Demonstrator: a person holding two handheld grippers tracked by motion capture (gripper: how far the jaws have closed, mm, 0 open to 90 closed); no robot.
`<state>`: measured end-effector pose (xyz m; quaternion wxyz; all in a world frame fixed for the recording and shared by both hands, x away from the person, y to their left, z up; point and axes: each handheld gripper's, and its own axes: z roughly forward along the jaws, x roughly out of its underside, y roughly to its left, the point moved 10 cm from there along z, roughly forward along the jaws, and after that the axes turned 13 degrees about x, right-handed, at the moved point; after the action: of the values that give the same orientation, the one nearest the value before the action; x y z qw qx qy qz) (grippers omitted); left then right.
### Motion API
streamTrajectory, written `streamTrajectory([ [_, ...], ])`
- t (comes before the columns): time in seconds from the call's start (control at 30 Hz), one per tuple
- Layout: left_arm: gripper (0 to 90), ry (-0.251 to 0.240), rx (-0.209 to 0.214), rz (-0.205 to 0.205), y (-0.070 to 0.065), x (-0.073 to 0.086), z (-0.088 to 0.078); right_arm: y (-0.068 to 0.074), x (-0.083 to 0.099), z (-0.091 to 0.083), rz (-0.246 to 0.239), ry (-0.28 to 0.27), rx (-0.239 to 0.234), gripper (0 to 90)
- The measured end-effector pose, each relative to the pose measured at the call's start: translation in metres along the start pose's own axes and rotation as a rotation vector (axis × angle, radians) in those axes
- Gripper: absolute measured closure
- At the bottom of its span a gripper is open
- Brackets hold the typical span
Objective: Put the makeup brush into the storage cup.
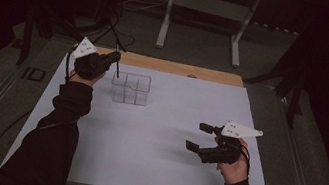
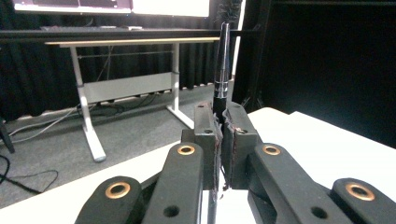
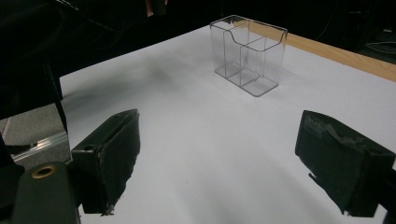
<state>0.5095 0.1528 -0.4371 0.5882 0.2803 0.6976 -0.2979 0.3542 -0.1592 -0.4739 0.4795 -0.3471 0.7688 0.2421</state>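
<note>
While the high view looks down, these show:
Left gripper [image 1: 116, 59]: black, blocky, topped by a grey three-cornered plate; jaws clamped on a pen [image 1: 117, 67] that hangs tip-down just above the left end of the box [image 1: 130, 88].
Pen: thin, dark, straight.
Box: clear plastic, rectangular, split into compartments, upright on the far left part of the table [image 1: 160, 137].
Right gripper [image 1: 199, 138]: same black build and grey plate; jaws wide apart, nothing between them, held near the right front of the table, well apart from the box.
Table: smooth white sheet, matt, with a bare wooden strip along the far edge.
Room: dark; grey floor, cables, a white-legged desk [image 1: 207, 8] behind.

Left gripper view:
Left gripper [image 2: 223, 126]: two matt black pads pressed together on the pen [image 2: 222, 65]; brass-coloured rivets on the links.
Pen: slim barrel, glossy metal bands, tapering upward in this view.
Room: desk [image 2: 126, 70] with pale top and white frame, black curtains, grey carpet with cables.

Right gripper view:
Right gripper [image 3: 219, 163]: two black pads with rough, scuffed faces, standing far apart over bare table [image 3: 196, 140].
Box [image 3: 247, 53]: transparent, thin-walled, stepped front wall, inner dividers visible, standing ahead near the wooden edge.
</note>
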Motion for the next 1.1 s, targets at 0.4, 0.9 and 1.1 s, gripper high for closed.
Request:
streamTrajectory([
  [0.4, 86.1, 0.034, -0.014, -0.039, 0.003, 0.019, 0.004, 0.0, 0.0, 0.0, 0.001, 0.001, -0.002, 13.8],
  [0.9, 85.9, 0.081, -0.027, -0.073, 0.001, 0.04, 0.009, 0.0, 0.0, 0.0, 0.002, 0.003, -0.003, 13.8],
  [1.1, 66.5, 0.126, -0.047, -0.091, 0.0, 0.044, 0.008, 0.0, 0.0, 0.0, 0.001, 0.001, -0.001, 13.7],
])
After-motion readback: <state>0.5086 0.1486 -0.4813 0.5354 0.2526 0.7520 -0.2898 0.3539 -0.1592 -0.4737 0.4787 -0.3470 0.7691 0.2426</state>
